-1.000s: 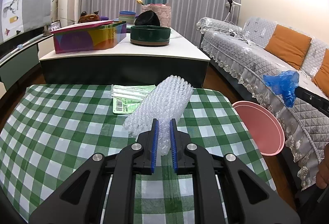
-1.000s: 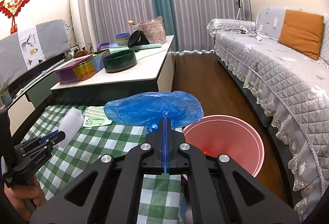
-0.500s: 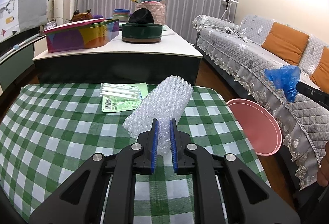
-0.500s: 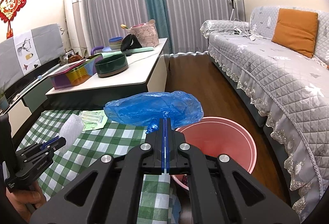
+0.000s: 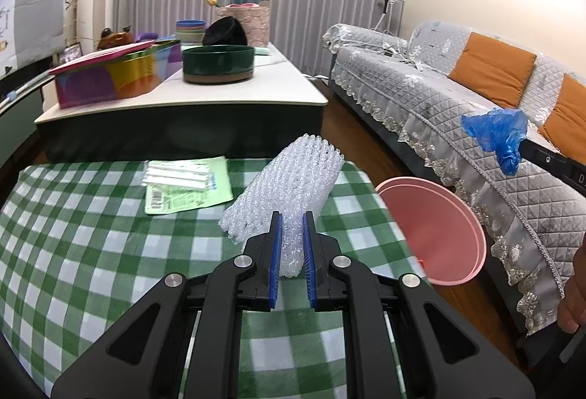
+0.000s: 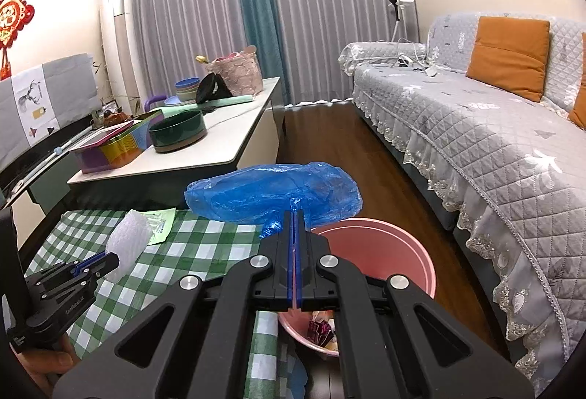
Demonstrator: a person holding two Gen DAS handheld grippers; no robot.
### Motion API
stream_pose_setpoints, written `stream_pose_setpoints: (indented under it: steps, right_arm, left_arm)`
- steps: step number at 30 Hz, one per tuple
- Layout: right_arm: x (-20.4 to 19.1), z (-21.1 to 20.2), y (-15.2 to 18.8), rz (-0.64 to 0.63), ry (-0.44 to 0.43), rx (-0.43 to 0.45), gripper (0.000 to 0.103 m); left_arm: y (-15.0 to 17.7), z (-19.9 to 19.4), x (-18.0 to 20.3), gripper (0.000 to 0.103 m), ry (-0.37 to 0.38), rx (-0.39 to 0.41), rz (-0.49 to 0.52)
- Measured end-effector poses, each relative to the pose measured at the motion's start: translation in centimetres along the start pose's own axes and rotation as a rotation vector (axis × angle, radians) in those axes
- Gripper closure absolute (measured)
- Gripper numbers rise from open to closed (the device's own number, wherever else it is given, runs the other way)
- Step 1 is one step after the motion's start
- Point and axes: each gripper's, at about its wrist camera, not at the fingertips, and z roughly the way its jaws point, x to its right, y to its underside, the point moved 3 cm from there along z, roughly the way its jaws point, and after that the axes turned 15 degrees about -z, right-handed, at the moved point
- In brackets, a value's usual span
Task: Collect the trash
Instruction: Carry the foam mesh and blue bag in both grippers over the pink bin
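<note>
My left gripper [image 5: 292, 219] is shut on a white foam net sleeve [image 5: 289, 186], held above the green checked tablecloth [image 5: 91, 252]. The sleeve [image 6: 128, 245] and left gripper [image 6: 106, 261] also show at the left of the right wrist view. My right gripper [image 6: 295, 215] is shut on a crumpled blue plastic bag [image 6: 273, 195], held above the near rim of the pink bin [image 6: 384, 252]. That bag [image 5: 496, 133] hangs at the right in the left wrist view, above and past the pink bin [image 5: 436, 234]. A green wrapper packet [image 5: 186, 184] lies flat on the cloth.
The bin holds some wrappers [image 6: 322, 333] at its bottom. A low white table [image 5: 183, 95] behind carries a colourful tin [image 5: 121, 76], a dark green bowl [image 5: 218, 63] and a pink basket [image 5: 243, 19]. A grey quilted sofa [image 6: 476, 142] with orange cushions runs along the right.
Both grippers have shifted right towards the bin with their loads. The bin now lies closer and lower under the blue bag in the right wrist view.
</note>
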Motion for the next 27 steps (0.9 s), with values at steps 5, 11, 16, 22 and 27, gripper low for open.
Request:
stream_pose_setpoints:
  steps: [5,11,16,22,27]
  right_arm:
    - [1.5,-0.1,0.0,0.035,0.021,0.001,0.102]
    - [3.0,0.0,0.0,0.064,0.052,0.002,0.102]
    - [5.0,-0.1,-0.1,0.117,0.084,0.010,0.102]
    - [7.0,0.1,-0.2,0.155,0.124,0.009,0.102]
    - [7.8,0.5,-0.1,0.171,0.141,0.003,0.102]
  left_arm:
    - [-0.3,0.7,2.0,0.092,0.027,-0.005,0.003]
    - [-0.5,1.3,4.4,0.092,0.059,-0.017,0.000]
    - [-0.7,1.8,6.3,0.092,0.083,-0.027,0.003]
    - [-0.7,2.6,8.6,0.092,0.119,-0.041,0.014]
    - [-0.3,3.7,10.6,0.092,0.139,-0.058,0.031]
